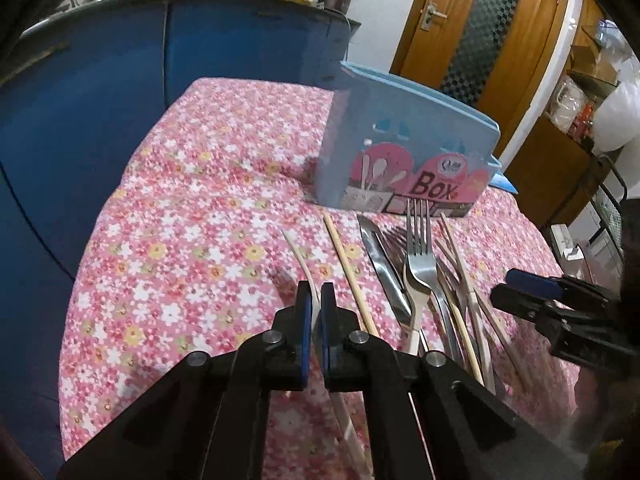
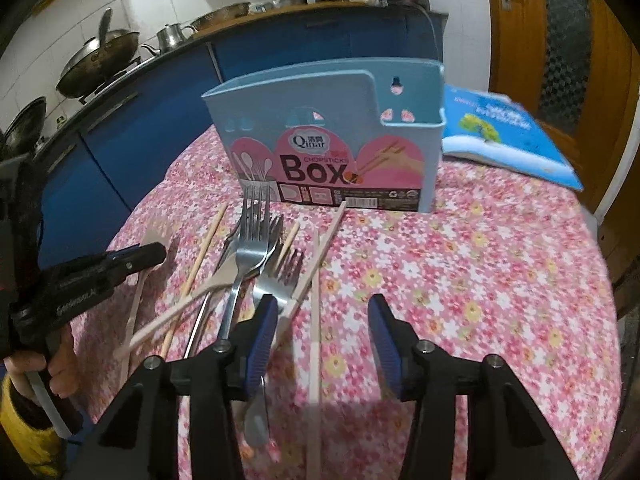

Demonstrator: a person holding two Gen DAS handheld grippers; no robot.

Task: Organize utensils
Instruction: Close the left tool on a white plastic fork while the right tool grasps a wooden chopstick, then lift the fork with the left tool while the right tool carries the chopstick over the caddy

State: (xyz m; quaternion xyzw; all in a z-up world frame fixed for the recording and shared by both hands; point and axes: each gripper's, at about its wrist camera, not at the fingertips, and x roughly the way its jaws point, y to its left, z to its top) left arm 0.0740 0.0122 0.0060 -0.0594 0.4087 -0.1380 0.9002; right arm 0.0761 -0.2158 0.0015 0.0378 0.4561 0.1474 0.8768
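A light blue chopsticks box stands upright on the flowered tablecloth; it also shows in the right wrist view. In front of it lies a pile of steel forks, a knife and wooden chopsticks. My left gripper is shut on a pale wooden spoon at the left of the pile, close above the cloth. My right gripper is open over the pile's near right end, with a chopstick between its fingers and the forks just left of it.
A blue book lies behind the box on the right. Blue cabinets with pots and a wok run along the back and left. A wooden door stands at the right. The table edge curves off to the right.
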